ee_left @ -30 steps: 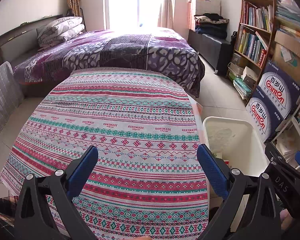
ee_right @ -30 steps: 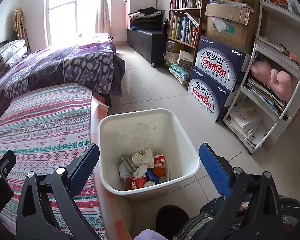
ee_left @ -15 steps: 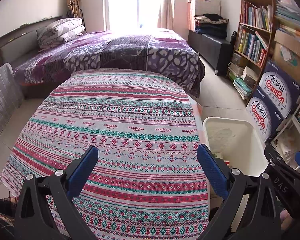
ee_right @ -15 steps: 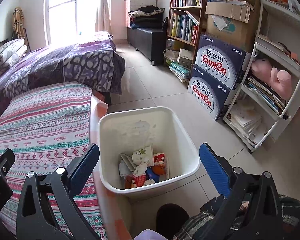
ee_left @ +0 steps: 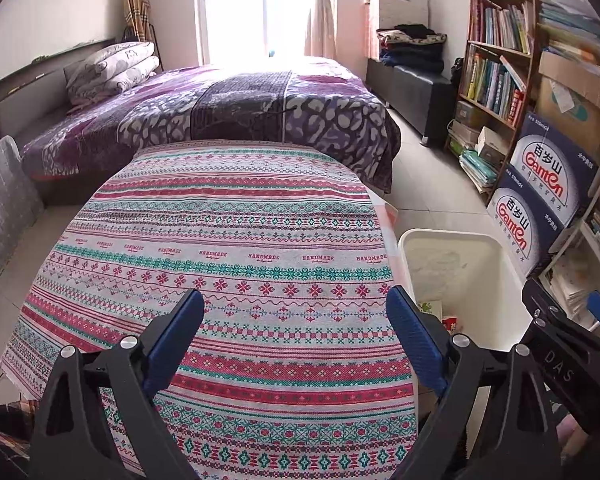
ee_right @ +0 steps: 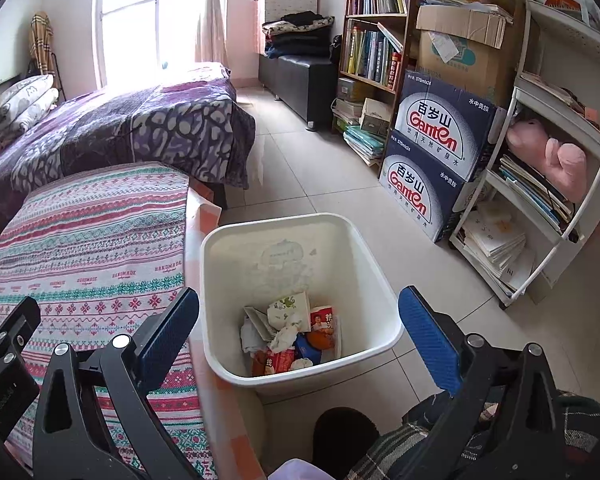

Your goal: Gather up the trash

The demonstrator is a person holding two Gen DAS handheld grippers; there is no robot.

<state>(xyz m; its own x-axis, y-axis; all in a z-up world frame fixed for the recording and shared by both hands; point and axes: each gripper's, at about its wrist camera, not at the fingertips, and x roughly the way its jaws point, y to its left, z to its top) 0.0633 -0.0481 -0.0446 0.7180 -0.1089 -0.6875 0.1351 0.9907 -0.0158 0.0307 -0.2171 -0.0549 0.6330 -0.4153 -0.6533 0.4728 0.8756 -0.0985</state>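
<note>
A white trash bin (ee_right: pixel 380 300) stands on the floor right of the table and holds crumpled paper and wrappers (ee_right: pixel 292 332). My right gripper (ee_right: pixel 299 320) is open and empty above the bin. My left gripper (ee_left: pixel 294 322) is open and empty above the table with the patterned cloth (ee_left: pixel 236 232). The bin also shows in the left wrist view (ee_left: pixel 496 276), at the right. No loose trash shows on the cloth.
A bed with a purple cover (ee_left: pixel 228 108) stands behind the table. Bookshelves (ee_right: pixel 372 48), stacked water boxes (ee_right: pixel 432 152) and a white rack (ee_right: pixel 548 184) line the right wall. Tiled floor (ee_right: pixel 300 168) lies between bed and shelves. A grey chair (ee_left: pixel 0 200) is at left.
Both views have shifted only slightly; the grippers stay open and empty. Nothing else has moved.
</note>
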